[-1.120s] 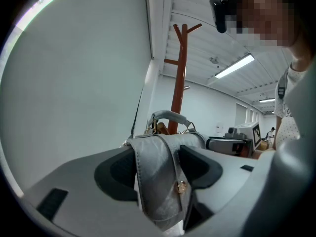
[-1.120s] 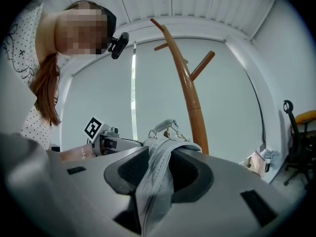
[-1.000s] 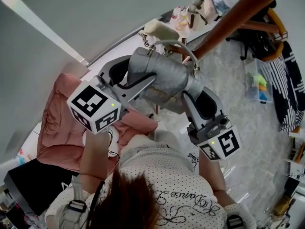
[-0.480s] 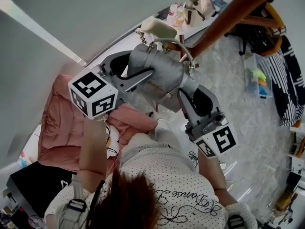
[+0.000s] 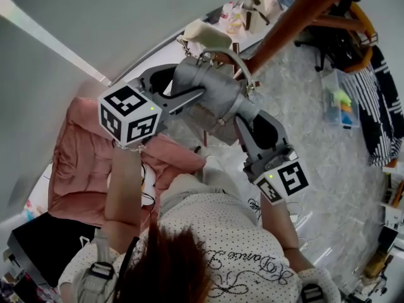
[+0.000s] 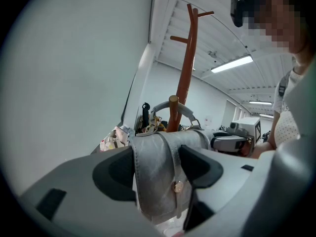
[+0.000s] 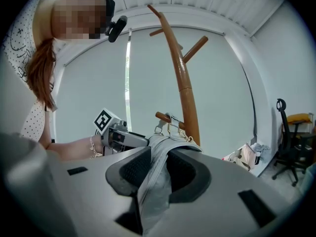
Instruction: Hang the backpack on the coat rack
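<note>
A grey backpack (image 5: 211, 100) hangs between both grippers beside the brown wooden coat rack (image 5: 297, 17). Its curved top handle (image 6: 186, 110) loops round a short peg (image 6: 173, 113) of the rack (image 6: 187, 58). My left gripper (image 5: 180, 90) is shut on a flap of the backpack (image 6: 158, 152), the grey material filling the gap between the jaws (image 6: 157, 169). My right gripper (image 5: 245, 117) holds the other side, its jaws closing with the backpack's fabric (image 7: 155, 181) pinched between them (image 7: 158, 174). The peg (image 7: 165, 117) and rack pole (image 7: 182, 83) stand just beyond.
A pink cushioned seat (image 5: 76, 169) lies at the left by the wall. Bags (image 5: 252, 11) sit on the floor behind the rack. At the right stand an office chair (image 5: 353, 36), a clear plastic box (image 5: 341, 106) and a black-and-white patterned cloth (image 5: 385, 118).
Both grippers have carried the backpack a little closer to the rack's pole, upward in the head view. The handle now sits nearer the peg.
</note>
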Tool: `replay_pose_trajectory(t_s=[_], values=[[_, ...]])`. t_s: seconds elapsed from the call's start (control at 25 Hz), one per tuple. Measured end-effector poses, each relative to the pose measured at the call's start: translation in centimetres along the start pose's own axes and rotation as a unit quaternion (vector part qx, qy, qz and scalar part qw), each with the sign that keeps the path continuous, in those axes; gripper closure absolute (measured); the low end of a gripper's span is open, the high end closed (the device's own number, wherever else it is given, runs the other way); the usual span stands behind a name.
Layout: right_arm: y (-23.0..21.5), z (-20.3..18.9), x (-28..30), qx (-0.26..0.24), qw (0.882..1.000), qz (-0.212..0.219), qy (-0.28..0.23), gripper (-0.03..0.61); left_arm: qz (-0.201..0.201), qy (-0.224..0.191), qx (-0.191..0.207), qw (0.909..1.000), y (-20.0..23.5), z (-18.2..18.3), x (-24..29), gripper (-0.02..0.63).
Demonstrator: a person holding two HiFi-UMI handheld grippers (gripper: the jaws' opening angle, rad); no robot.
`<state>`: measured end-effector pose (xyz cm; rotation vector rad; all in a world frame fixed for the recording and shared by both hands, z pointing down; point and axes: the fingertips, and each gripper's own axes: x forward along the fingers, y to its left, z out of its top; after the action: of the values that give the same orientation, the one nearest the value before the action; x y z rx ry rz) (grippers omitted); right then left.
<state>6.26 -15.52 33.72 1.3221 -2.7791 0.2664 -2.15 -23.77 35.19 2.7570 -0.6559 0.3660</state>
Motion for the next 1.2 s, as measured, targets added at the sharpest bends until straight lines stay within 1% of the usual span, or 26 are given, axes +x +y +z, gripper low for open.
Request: replay_pose_trajectory(t_s=[0.24, 0.44, 0.6, 0.72, 0.88, 1.2], values=[[-0.4, -0.5, -0.1, 0.015, 1.000, -0.009, 0.004, 0.471, -0.011, 0.022, 0.002, 0.9997, 0.2, -0.4, 0.9, 0.347], [-0.6, -1.1, -0.4, 0.026, 1.000, -0.015, 0.010, 0.471, -0.023, 0.041, 0.011, 0.9988, 0.0, -0.5, 1.5, 0.345], [-0.7, -1.3, -0.4, 0.017, 1.000, -0.017, 0.018, 0.471, -0.036, 0.045, -0.004, 0.9983, 0.2, -1.1, 2.0, 0.345], [-1.1, -1.3, -0.3, 0.014, 1.000, -0.012, 0.020, 0.471, -0.039, 0.034, -0.012, 0.9986, 0.2, -1.2, 2.1, 0.345], [-1.2, -1.5, -0.3, 0.019, 1.000, 0.006, 0.023, 0.465, -0.037, 0.010, -0.008, 0.9992, 0.2, -1.3, 1.9, 0.345], [-1.7, -2.0, -0.3, 0.014, 0.999, 0.016, 0.030, 0.449, 0.016, -0.032, 0.004, 0.9994, 0.6, -1.4, 1.2, 0.335]])
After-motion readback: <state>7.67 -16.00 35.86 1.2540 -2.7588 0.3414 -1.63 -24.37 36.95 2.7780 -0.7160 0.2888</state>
